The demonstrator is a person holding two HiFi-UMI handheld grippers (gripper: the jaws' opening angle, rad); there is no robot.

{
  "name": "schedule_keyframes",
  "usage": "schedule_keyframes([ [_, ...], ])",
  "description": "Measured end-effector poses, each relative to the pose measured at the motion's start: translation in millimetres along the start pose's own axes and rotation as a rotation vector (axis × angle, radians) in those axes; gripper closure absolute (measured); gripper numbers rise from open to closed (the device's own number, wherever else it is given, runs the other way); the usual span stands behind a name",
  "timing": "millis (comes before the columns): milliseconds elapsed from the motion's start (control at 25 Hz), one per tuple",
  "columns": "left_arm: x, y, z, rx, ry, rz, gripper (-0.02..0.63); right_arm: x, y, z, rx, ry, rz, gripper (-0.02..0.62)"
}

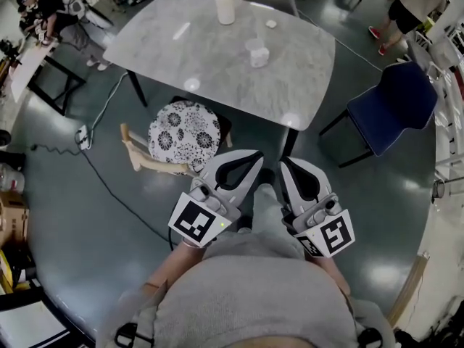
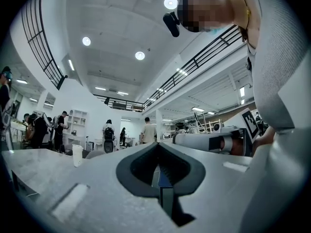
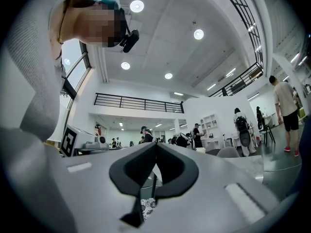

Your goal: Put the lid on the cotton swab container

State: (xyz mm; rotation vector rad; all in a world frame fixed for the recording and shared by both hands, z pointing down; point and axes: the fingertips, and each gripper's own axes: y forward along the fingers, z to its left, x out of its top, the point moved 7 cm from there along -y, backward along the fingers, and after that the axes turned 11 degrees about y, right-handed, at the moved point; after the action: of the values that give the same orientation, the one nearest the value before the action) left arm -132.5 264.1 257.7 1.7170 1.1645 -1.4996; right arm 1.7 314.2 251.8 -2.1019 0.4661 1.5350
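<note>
A small clear cotton swab container [image 1: 257, 51] stands on the grey marble table [image 1: 181, 56], with a small white lid [image 1: 271, 24] lying a little beyond it. Both grippers are held close to the person's body, well short of the table. My left gripper [image 1: 256, 155] and right gripper [image 1: 285, 162] sit side by side, jaws shut, with nothing between them. In the left gripper view the jaws [image 2: 158, 144] meet at the tip, and so do those in the right gripper view [image 3: 156, 144]. Neither gripper view shows the container or the lid clearly.
A tall white cup [image 1: 225, 6] stands at the table's far edge and shows in the left gripper view too [image 2: 77, 155]. A patterned round stool [image 1: 185, 134] sits between me and the table. A blue chair [image 1: 395, 104] is at the right, and a cable [image 1: 109, 187] crosses the floor at the left. People stand in the background.
</note>
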Motion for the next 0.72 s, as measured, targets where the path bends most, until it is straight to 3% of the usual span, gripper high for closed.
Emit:
schedule_keyframes([
  [320,-8.4,21.4,35.3,0.045,0.036,0.002,0.606,-0.3,35.7,-29.7,0.057,-0.003,-0.006,0.595],
  [720,-19.4,99.3,90.4,0.068,0.046,-0.014,0.606,25.3,83.5,-114.0,0.074,-0.007,-0.017,0.595],
])
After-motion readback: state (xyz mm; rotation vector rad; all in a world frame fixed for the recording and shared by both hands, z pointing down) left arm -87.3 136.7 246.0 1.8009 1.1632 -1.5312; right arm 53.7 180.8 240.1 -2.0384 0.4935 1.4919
